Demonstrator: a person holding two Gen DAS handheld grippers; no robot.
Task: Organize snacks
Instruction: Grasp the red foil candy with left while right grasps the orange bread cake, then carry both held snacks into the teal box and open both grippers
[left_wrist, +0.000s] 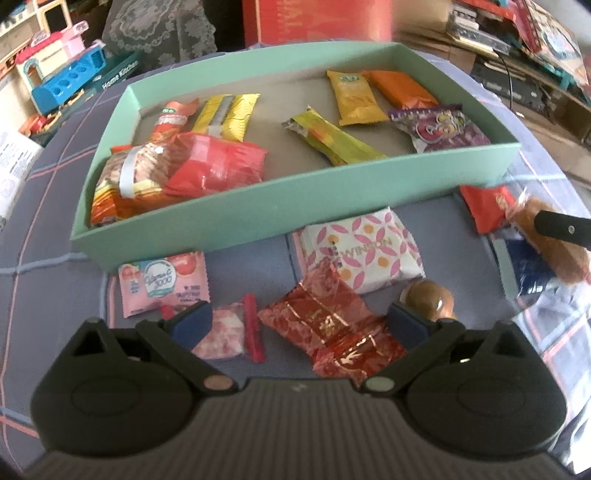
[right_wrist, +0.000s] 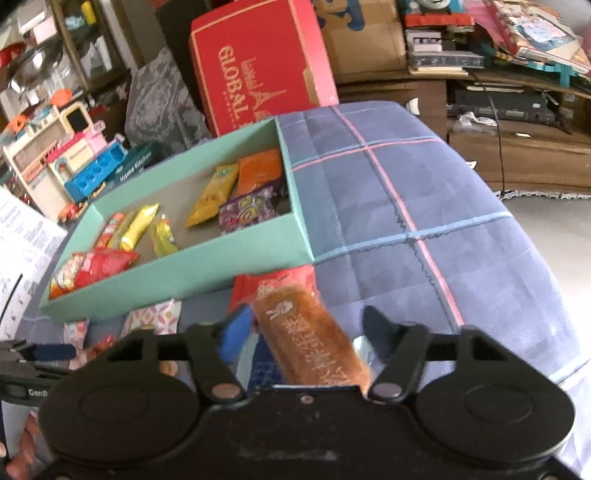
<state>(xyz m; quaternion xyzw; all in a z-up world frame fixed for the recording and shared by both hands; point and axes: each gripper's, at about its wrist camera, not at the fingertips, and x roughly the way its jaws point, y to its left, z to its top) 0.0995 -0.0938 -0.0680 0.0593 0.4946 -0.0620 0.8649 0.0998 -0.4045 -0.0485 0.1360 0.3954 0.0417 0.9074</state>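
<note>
Item 1. Mint-green box (left_wrist: 258, 218): open-topped, lying on the blue checked surface (right_wrist: 424, 192). It appears to serve as the collecting tray. It holds about eight snacks, among them the red bag (left_wrist: 218, 168) at its near left and the purple pack (left_wrist: 439, 127) at its near right.

Item 2. Loose snacks in front of the box, apparently not yet sorted: pink sachet (left_wrist: 164, 282), white patterned pack (left_wrist: 364, 249), red foil wrapper (left_wrist: 332, 325), brown round sweet (left_wrist: 430, 299).

Item 3. Left hand-held gripper (left_wrist: 301, 325): jaws spread wide and empty, straddling the red foil wrapper, probably lined up to pick it.

Item 4. Right hand-held gripper (right_wrist: 306, 336): jaws partly drawn in around the brown cake bar (right_wrist: 310, 336), which lies lengthwise between them. The right finger stands clear of the wrapper, so no firm pinch shows. The bar sits just outside the box's near right corner, over a red packet (left_wrist: 487, 206).
</note>
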